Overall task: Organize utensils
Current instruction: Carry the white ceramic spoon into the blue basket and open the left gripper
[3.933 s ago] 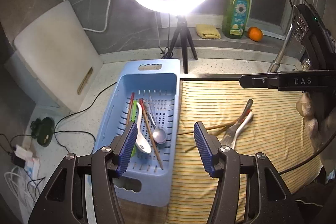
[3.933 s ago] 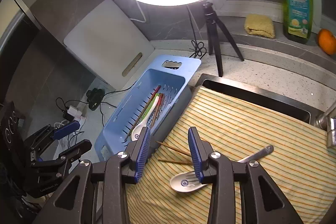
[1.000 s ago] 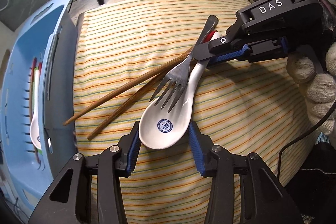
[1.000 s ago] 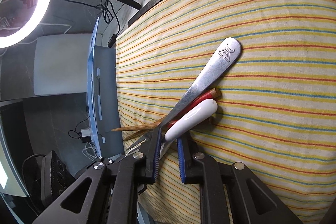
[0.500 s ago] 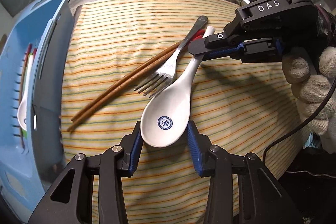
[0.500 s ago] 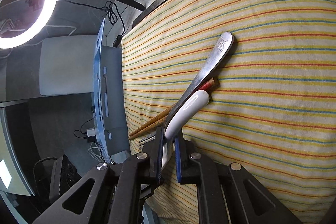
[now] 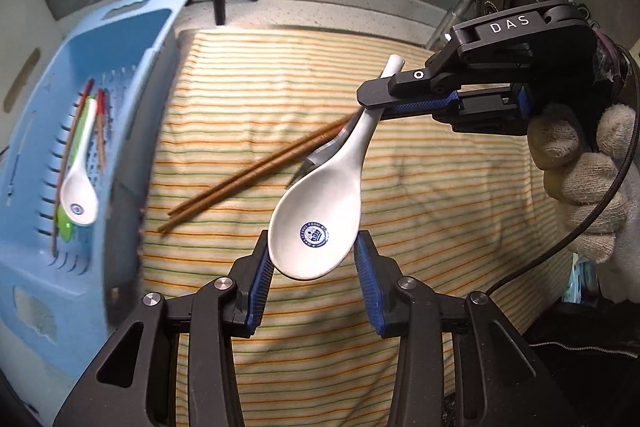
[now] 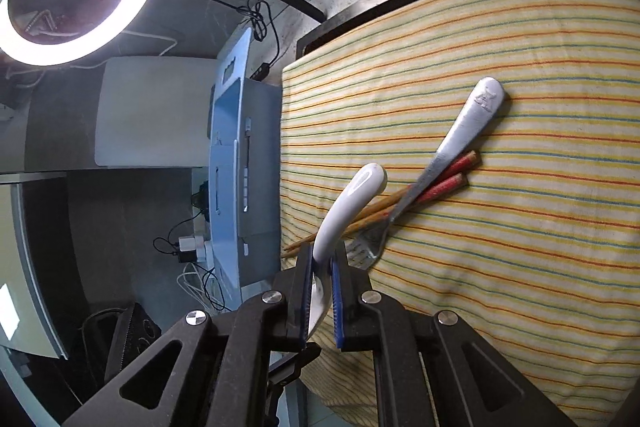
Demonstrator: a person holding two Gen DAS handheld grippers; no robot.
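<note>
Above the striped cloth [image 7: 400, 187], the white ceramic spoon [image 7: 320, 215] hangs clear of the fabric, held at both ends. The left gripper [image 7: 314, 267] has its blue pads either side of the bowl and looks clamped on it, though the exact contact on the right pad is hard to make out. The right gripper [image 8: 320, 291], held in a gloved hand [image 7: 580, 183], is pinched tight on the spoon's handle; from its own view the bowl is hidden behind the jaws and only the curved handle pokes out.

On the cloth beneath the spoon lie a pair of chopsticks [image 8: 420, 193] and a metal fork [image 8: 452, 147] crossing over them. In the left view the fork is mostly hidden behind the spoon and blurred.

Left of the cloth sits the blue drainer basket [image 7: 132, 39], holding another white spoon [image 7: 80, 195] and some sticks; its contents are smeared by motion, and its near corner is cut off.
</note>
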